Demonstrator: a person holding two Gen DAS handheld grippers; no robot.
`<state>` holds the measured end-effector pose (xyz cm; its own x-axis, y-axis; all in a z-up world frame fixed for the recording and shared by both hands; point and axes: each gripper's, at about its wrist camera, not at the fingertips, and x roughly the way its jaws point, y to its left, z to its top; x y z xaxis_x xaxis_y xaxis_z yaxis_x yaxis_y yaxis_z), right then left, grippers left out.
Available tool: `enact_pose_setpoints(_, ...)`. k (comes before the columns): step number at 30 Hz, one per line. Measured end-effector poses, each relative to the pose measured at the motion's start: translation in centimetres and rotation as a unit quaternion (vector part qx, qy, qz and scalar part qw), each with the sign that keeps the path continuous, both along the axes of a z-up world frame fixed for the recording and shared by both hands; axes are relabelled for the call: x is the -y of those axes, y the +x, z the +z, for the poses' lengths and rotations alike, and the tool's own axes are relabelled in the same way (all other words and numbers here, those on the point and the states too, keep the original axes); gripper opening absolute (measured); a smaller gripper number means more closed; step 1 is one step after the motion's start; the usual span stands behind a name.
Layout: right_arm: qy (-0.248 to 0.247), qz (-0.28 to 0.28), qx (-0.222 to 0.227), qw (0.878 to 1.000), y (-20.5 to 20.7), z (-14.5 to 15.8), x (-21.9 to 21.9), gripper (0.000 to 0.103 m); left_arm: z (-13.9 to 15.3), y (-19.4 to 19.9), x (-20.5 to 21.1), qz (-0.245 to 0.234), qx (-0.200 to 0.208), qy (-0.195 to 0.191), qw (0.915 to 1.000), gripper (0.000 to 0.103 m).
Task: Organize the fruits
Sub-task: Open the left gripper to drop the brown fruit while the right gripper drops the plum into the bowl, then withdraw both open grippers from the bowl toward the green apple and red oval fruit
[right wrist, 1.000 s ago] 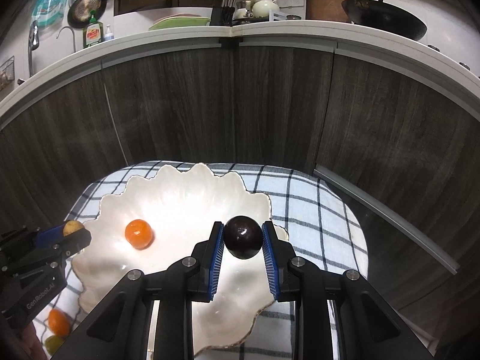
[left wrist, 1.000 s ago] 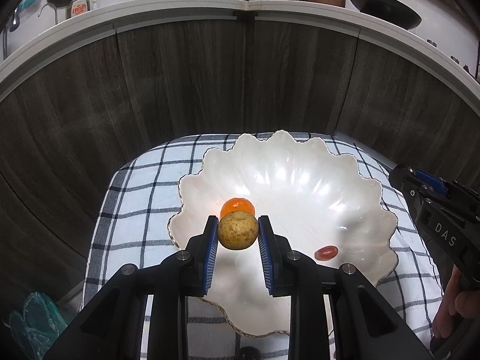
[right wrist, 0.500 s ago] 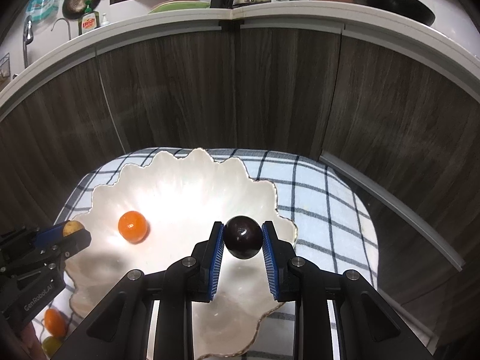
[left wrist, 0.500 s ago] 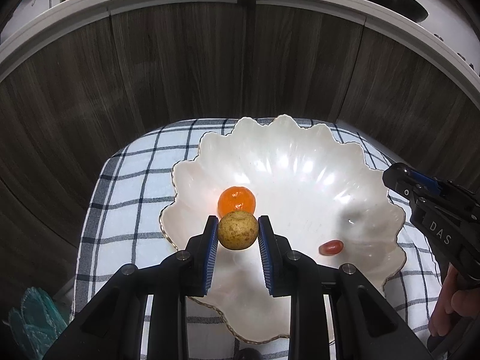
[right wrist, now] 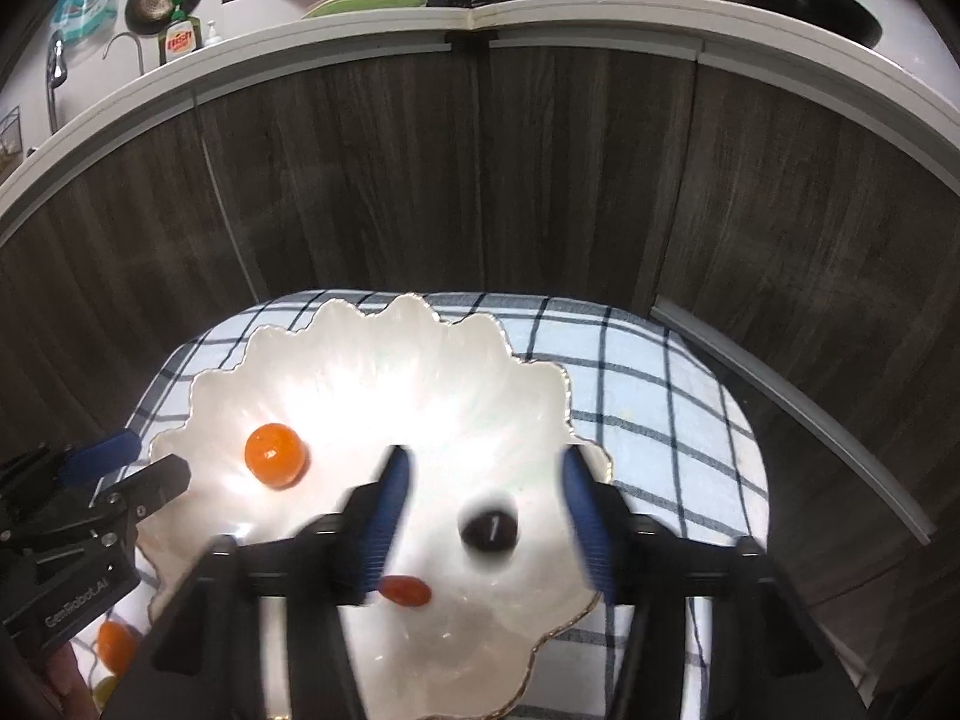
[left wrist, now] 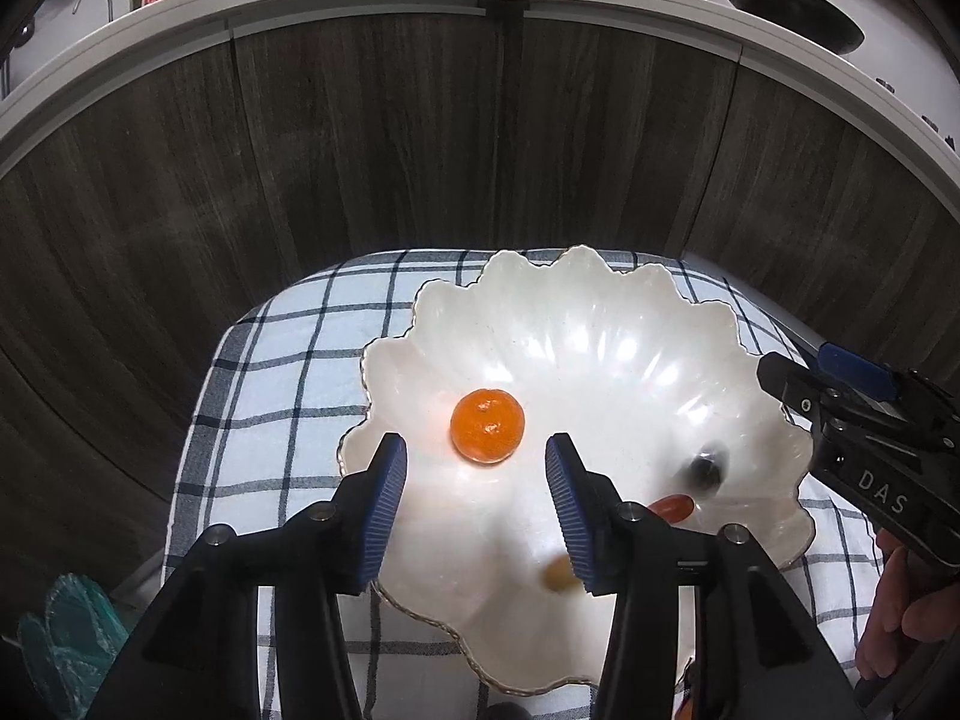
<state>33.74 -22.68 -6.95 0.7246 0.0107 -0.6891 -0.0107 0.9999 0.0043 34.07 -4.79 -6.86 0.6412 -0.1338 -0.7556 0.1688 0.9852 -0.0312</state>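
Both grippers are positioned over the scalloped white bowl, which rests on a blue checked cloth.

Gripper state:
- Left gripper: jaws spread wide, nothing between them.
- Right gripper: jaws spread wide, nothing between them. This view shows motion blur on the fingers.

Fruit inside the bowl (4 items):
- 1 orange mandarin, left of centre.
- 1 dark round fruit, blurred, below the open right jaws.
- 1 small red oblong fruit, just beside the dark one.
- 1 yellow-brown fruit, blurred and partly hidden behind the left gripper's right finger; it may not have settled yet.

Fruit outside the bowl:
- 1 second orange fruit lies on the cloth at the lower left of the right wrist view.
- A yellowish item just below it is probably another fruit, but it is too far in the corner to confirm.

Progress assessment: 4 fruits are placed and at least 1 remains on the cloth, probably 2. The task is judged partly complete. Each remaining fruit requires 1 further pick and transfer to the bowl.
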Motion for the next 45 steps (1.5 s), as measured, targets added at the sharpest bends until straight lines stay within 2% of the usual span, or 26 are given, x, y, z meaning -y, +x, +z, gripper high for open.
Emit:
enact_pose_setpoints(6, -0.001, -0.008, 0.000, 1.000, -0.1, 0.2, 0.2, 0.062, 0.5, -0.2, 0.0, 0.004, 0.007, 0.006, 0.9999, 0.063)
enact_pose_setpoints(8, -0.003, -0.009, 0.002, 1.000, -0.1, 0.3, 0.1, 0.068, 0.7, -0.3, -0.1, 0.004, 0.011, 0.008, 0.9999, 0.065)
enact_pose_setpoints(28, 0.006, -0.011, 0.029, 1.000, -1.8, 2.7, -0.6, 0.069, 2.4, -1.5, -1.2, 0.010, 0.021, 0.002, 0.9997, 0.065)
enact_pose_setpoints(45, 0.013, -0.003, 0.038, 0.999, -4.7, 3.5, -1.6, 0.069, 3.3, -4.4, -2.7, 0.018, 0.027, 0.001, 0.9995, 0.065)
